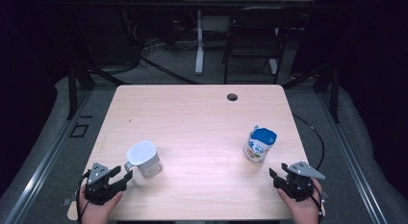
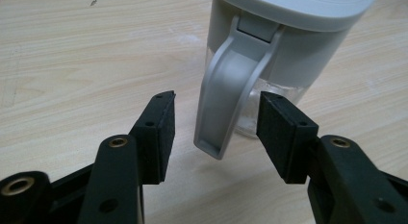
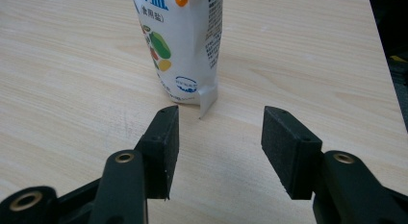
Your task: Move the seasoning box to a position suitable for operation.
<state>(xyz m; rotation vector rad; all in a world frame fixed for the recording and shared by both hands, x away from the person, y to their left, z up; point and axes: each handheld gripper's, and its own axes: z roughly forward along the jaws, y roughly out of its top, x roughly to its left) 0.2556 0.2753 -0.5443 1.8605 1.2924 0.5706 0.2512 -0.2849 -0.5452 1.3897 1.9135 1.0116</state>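
Observation:
A clear pitcher with a grey lid and handle (image 1: 144,159) (image 2: 269,46) stands left of the table's middle. Its handle (image 2: 226,94) hangs between the jaws of my left gripper (image 1: 123,172) (image 2: 216,132), which stands open; the pads do not touch it. A white and blue pouch (image 1: 260,143) (image 3: 182,46) stands upright on the right. My right gripper (image 1: 278,175) (image 3: 219,147) is open just short of it, with nothing between its jaws.
The wooden table (image 1: 192,113) has a cable hole (image 1: 232,96) near its far edge. A chair (image 1: 252,39) and a table leg (image 1: 199,46) stand behind it. Black cables trail past the right edge.

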